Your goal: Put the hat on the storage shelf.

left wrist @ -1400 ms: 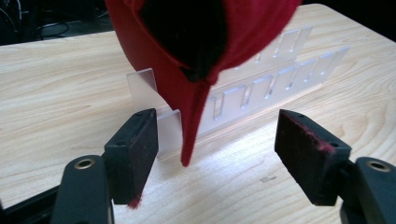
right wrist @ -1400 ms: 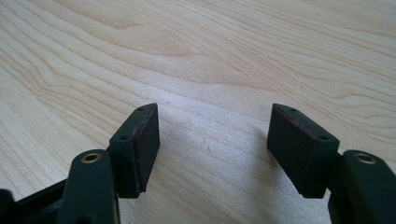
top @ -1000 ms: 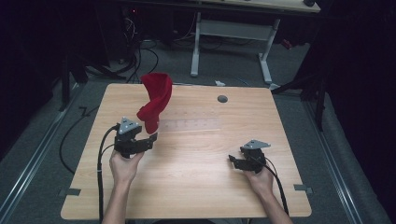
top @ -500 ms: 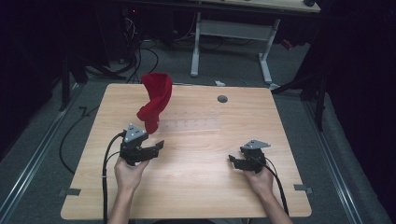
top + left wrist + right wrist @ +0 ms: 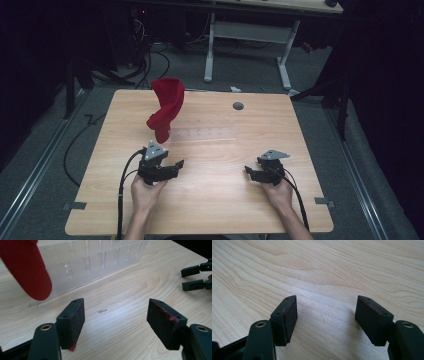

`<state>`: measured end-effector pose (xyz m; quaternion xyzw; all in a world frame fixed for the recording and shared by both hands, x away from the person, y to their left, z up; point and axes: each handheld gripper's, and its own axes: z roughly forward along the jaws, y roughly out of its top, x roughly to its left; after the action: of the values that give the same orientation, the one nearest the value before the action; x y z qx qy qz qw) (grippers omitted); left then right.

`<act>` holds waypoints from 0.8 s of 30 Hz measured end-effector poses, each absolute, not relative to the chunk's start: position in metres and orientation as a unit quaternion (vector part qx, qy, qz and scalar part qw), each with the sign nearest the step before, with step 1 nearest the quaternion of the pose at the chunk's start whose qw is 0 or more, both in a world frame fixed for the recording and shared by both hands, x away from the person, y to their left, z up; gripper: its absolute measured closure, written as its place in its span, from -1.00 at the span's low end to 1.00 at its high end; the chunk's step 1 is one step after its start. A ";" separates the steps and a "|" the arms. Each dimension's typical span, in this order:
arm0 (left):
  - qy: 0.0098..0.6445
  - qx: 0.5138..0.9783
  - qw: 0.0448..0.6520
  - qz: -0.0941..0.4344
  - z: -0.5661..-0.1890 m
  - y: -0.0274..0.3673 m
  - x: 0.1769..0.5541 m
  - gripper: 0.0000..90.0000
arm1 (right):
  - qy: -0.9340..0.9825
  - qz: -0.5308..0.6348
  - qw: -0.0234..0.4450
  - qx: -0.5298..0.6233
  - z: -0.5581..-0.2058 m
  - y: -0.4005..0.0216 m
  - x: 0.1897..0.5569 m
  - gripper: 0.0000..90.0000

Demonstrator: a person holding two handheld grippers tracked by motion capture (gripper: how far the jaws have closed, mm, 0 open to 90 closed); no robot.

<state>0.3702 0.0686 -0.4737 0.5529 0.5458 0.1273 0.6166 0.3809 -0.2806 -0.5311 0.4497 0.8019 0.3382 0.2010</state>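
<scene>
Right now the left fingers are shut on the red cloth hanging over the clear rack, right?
Not quite. In the left gripper view the left gripper stands open with only bare table between its fingers; the red cloth does hang over the clear rack, apart from them.

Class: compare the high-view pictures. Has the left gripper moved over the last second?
Yes. The left gripper has drawn back toward the person, away from the red cloth, which hangs unmoved.

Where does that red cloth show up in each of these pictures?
High view: red cloth stands draped on the clear rack, upper left of the table.
Left gripper view: top left corner, before the rack.
Right gripper view: bare wood between open jaws.
Shared landmark: the clear rack.
</scene>
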 end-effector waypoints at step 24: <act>0.544 0.598 0.568 0.156 -0.531 0.032 0.370 -0.28 | 0.802 0.338 0.201 0.450 -0.531 -0.280 0.381 -0.23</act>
<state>0.3695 0.0316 -0.5310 0.5977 0.5441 0.1559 0.5678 0.3808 -0.2804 -0.5311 0.4504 0.8016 0.3379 0.2013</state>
